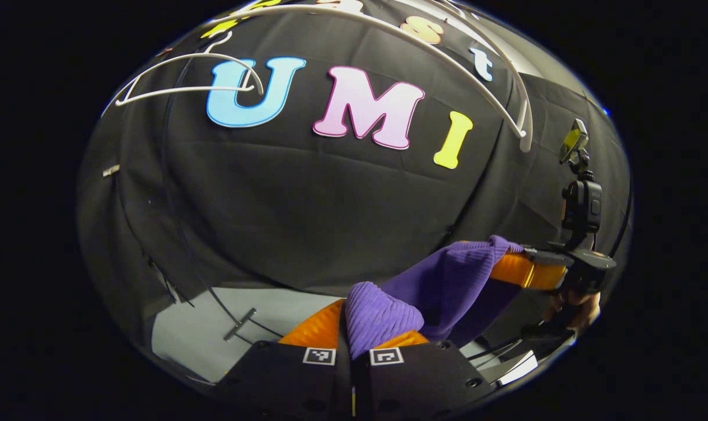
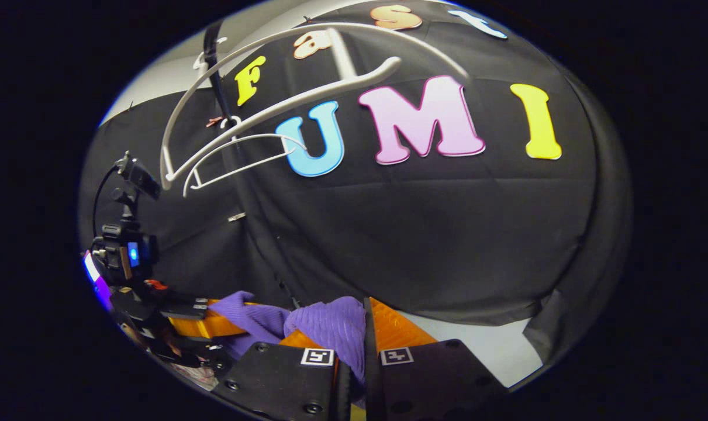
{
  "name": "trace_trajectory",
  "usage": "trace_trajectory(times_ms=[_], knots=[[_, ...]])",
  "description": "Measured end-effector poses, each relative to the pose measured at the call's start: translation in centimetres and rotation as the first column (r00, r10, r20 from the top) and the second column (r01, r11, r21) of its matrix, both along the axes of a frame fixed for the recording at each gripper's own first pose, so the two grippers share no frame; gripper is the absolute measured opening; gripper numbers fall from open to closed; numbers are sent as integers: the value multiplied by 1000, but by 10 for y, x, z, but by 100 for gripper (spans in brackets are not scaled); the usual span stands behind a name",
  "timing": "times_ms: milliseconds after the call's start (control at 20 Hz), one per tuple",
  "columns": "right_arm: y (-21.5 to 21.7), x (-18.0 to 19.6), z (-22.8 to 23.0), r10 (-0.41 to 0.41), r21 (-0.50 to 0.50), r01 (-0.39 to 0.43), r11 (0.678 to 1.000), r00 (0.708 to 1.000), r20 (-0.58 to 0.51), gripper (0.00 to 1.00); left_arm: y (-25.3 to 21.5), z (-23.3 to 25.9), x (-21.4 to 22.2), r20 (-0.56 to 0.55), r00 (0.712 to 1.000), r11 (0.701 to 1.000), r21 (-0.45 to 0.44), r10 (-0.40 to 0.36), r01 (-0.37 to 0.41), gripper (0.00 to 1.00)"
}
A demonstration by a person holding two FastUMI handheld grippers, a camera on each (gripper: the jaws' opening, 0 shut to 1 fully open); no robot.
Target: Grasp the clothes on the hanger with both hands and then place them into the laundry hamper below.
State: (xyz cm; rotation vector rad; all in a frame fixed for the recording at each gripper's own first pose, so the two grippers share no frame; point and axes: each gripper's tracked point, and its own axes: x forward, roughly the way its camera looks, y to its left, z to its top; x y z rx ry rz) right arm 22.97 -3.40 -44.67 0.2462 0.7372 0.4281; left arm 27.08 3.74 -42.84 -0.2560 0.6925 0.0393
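Note:
A purple ribbed garment stretches between both grippers, off the hangers. My left gripper is shut on one bunched end of it at the bottom of the left gripper view. The right gripper appears farther off on the right there, also clamped on the cloth, with a hand below it. In the right gripper view my right gripper is shut on a fold of the purple garment, and the left gripper holds its other end at lower left. Bare white hangers hang above.
White hangers curve across the top of the left gripper view, one small hanger at upper left. A pale floor strip shows below the black cloth wall. A metal clip sits on the wall at left.

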Motion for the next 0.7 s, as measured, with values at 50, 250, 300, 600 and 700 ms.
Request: trace_trajectory(times_ms=[50,250,300,600,700], knots=[[8,-11,-7,29,-6,-29,1000,999,-24,15,-3,-5,-3,-20,1000,1000,-12,0,0,7],[28,-54,-48,124,-37,-131,991,980,-159,15,-16,-50,-29,-166,986,998,-56,-2,-7,7],[29,-65,-59,133,-43,-143,989,974,-183,14,-18,-59,-34,-195,981,998,-62,-2,-10,5],[38,-119,-110,175,-59,-210,976,916,-362,15,-28,-116,-73,-385,922,989,-113,47,-98,7],[34,-139,-133,184,-80,-242,967,880,-438,14,-30,-133,-88,-451,889,976,-147,80,-163,7]])
